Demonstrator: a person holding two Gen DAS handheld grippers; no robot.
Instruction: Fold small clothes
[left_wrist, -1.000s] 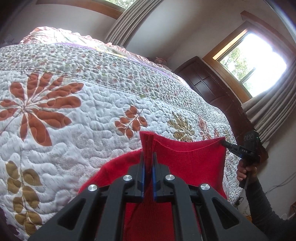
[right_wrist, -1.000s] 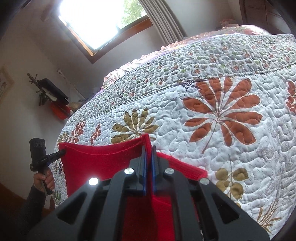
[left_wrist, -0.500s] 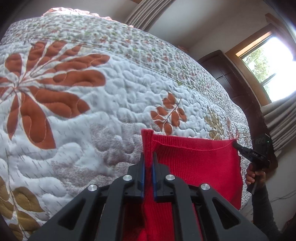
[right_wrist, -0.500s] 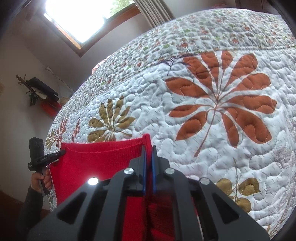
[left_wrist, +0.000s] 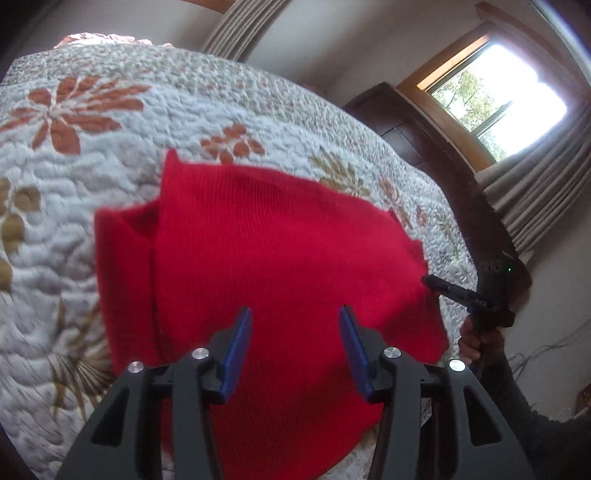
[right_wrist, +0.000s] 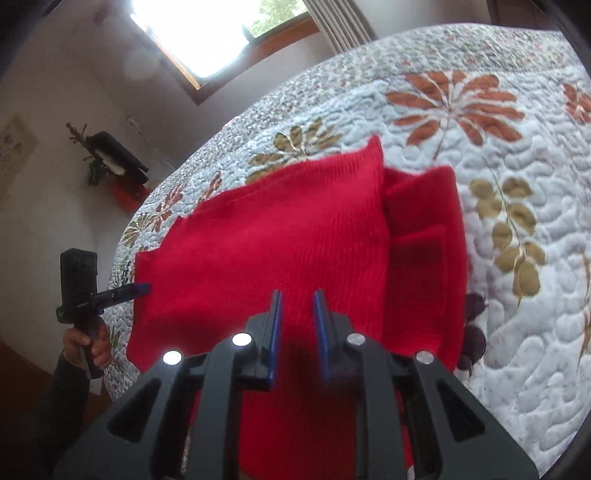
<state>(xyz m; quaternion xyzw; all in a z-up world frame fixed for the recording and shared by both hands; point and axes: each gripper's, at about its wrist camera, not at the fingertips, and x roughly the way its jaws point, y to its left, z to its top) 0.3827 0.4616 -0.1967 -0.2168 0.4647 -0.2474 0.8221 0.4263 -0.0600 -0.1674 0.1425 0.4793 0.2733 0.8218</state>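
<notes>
- Red knitted garment (left_wrist: 280, 251): lies on the bed, folded over itself; the upper layer covers most of it, and a narrower strip of the lower layer shows along one side, at left in the left wrist view and at right (right_wrist: 424, 258) in the right wrist view. The picture is blurred at its edges.
- Left gripper (left_wrist: 295, 347): jaws wide apart, blue pads (left_wrist: 236, 350) facing each other, nothing between them; it hangs over the near part of the garment. In the right wrist view the same tool (right_wrist: 142, 288) appears at far left, its tip at the garment's edge; contact cannot be told.
- Right gripper (right_wrist: 298, 332): jaws parted by a narrower gap, nothing held, above the garment's near middle. In the left wrist view its tip (left_wrist: 430, 282) sits at the garment's right edge.
- Hand (left_wrist: 471, 339): wrapped round the right gripper's handle, dark sleeve (left_wrist: 517, 406) below it.
- Quilt (left_wrist: 110, 155): white, stitched, with rust and olive leaf prints; covers the bed under the garment.
- Window (left_wrist: 498, 103): wooden frame, bright daylight, curtain (left_wrist: 546, 192) beside it.
- Dark wooden cabinet (left_wrist: 413, 122): beyond the bed, beneath the window.
</notes>
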